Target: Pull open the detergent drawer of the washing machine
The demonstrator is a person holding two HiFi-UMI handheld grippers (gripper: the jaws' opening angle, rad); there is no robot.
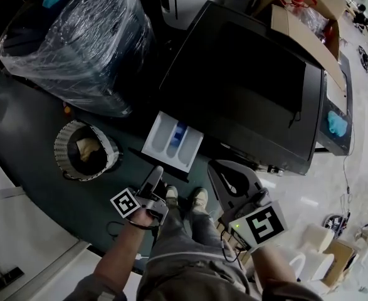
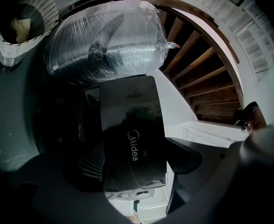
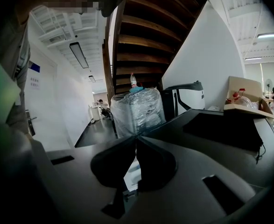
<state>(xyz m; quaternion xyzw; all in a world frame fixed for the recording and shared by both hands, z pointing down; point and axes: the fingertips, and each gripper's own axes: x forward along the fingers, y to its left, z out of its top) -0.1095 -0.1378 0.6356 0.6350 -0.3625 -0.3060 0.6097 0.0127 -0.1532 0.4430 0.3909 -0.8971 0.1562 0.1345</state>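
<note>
The washing machine (image 1: 252, 86), a big dark box on the floor, looked heavy enough to stay put under a pull. Its detergent drawer (image 1: 173, 142) already stood well out of the front top corner, reaching toward the person's feet, so the pull looked done or nearly so. The drawer was likely light, stiff, smooth plastic that slides on runners and could jam if tugged crooked. The best hold would be the lip of its front panel, pulling straight out. It was a white tray split into long compartments, with a blue insert in one and a dark strip along its near end. The left gripper (image 1: 155, 175) hung just short of that end, jaws apart and empty. The right gripper (image 1: 216, 167), off to the side, was clenched on nothing.
</note>
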